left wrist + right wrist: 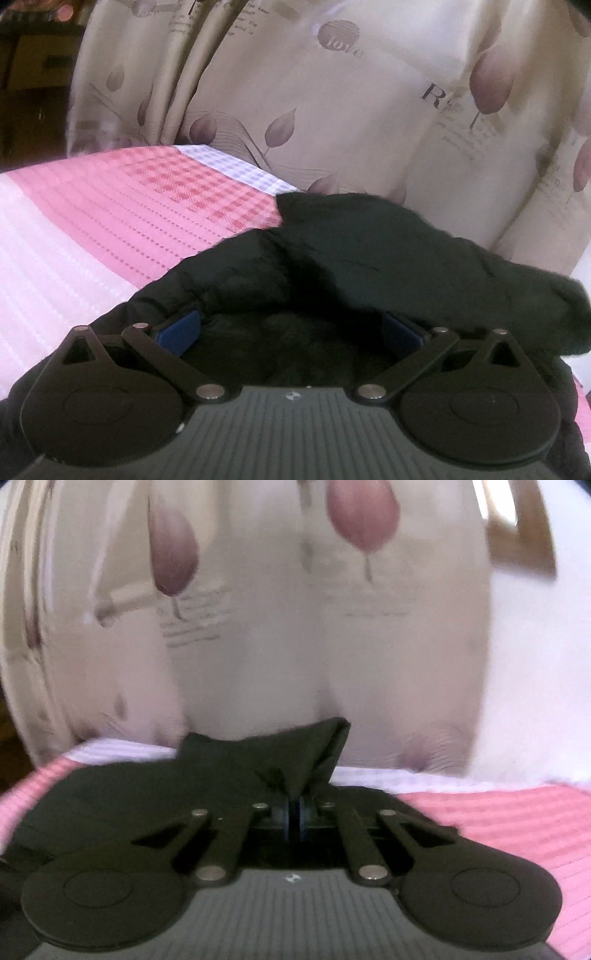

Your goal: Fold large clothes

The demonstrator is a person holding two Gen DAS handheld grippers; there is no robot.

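A large black garment (pixel 369 251) lies on a pink and white checked bedspread (pixel 122 206). My left gripper (pixel 290 328) is open, its blue pads (pixel 179 330) spread wide over a bunched fold of the black cloth that lies between them. In the right wrist view my right gripper (pixel 295 812) is shut on a raised corner of the black garment (pixel 295 753), which peaks up above the pads. The rest of the garment spreads flat to the left under that gripper.
A cream curtain with purple leaf prints (pixel 332 92) hangs right behind the bed and fills the back of both views (pixel 258 627). Dark furniture (pixel 33 74) stands at the far left. Pink bedspread (pixel 517 830) shows to the right of the right gripper.
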